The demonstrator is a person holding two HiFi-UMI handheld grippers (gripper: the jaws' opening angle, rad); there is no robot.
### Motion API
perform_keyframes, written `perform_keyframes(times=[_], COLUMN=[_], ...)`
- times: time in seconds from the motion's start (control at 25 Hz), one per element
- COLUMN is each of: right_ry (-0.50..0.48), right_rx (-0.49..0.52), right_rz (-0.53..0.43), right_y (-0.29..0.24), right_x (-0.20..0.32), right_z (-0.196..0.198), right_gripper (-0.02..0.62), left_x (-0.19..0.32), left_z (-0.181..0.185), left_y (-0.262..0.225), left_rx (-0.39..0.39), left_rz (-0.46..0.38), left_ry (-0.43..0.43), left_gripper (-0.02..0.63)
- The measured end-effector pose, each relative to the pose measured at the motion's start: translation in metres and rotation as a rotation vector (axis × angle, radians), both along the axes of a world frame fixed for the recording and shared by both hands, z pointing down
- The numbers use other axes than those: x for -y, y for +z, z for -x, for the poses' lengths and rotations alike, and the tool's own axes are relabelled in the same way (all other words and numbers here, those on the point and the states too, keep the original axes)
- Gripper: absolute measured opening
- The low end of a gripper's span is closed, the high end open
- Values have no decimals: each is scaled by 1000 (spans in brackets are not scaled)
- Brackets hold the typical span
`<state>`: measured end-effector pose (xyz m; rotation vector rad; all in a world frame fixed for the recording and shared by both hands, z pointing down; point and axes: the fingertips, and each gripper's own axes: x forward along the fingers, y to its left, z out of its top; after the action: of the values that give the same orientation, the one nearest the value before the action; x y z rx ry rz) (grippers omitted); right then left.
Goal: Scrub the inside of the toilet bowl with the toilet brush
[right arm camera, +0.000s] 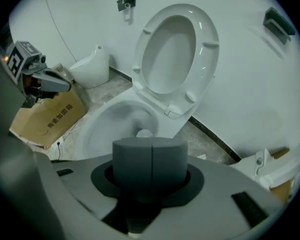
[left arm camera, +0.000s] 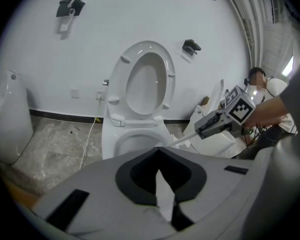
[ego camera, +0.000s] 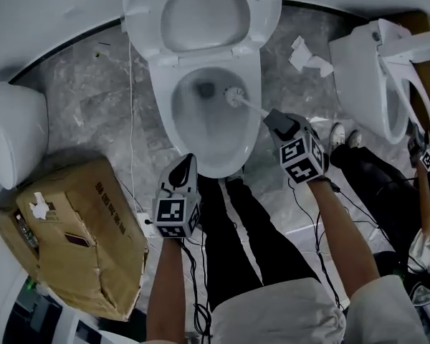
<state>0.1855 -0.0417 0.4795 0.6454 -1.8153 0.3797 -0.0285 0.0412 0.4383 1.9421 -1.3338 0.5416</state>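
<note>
The white toilet bowl [ego camera: 183, 131] stands with lid and seat [ego camera: 201, 13] raised. Inside it the toilet brush head [ego camera: 234, 95] rests near the dark drain, and its white handle [ego camera: 254, 107] runs back into my right gripper [ego camera: 276, 121], which is shut on it. In the right gripper view the pads [right arm camera: 151, 156] meet, with the brush head [right arm camera: 144, 133] just beyond them. The left gripper view shows the right gripper [left arm camera: 210, 126] and the handle [left arm camera: 182, 138] slanting into the bowl [left arm camera: 135, 144]. My left gripper [ego camera: 184, 165] hovers by the bowl's near rim, shut and empty.
A cardboard box [ego camera: 79, 235] lies on the marble floor at the left, beside a white fixture [ego camera: 11, 138]. A second toilet [ego camera: 373, 77] stands at the right, with crumpled paper [ego camera: 308, 59] near it. A white cable [ego camera: 132, 120] runs along the floor. Legs in dark trousers stand before the bowl.
</note>
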Motion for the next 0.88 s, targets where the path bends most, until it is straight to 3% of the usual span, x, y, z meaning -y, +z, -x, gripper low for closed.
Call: perform_keyframes(times=[0.16, 0.32, 0.48, 0.64, 0.88], right_ry=[-132, -170, -201, -256, -314], right_rx=[-88, -121, -144, -153, -158], right_rz=[31, 71, 121, 142, 174], right_y=[6, 10, 8, 5, 4], right_x=[-1, -21, -44, -59, -77], right_z=[-11, -24, -28, -25, -24], right_gripper=[175, 175, 175, 175, 175], left_x=[2, -5, -17, -24, -38], left_z=[-5, -28, -31, -21, -13], left_y=[20, 16, 12, 13, 15], left_rx=[43, 65, 38, 46, 58], left_rz=[-12, -49, -28, -58, -23], left_ry=[65, 169, 161, 136, 116], left_gripper=[21, 21, 21, 21, 21])
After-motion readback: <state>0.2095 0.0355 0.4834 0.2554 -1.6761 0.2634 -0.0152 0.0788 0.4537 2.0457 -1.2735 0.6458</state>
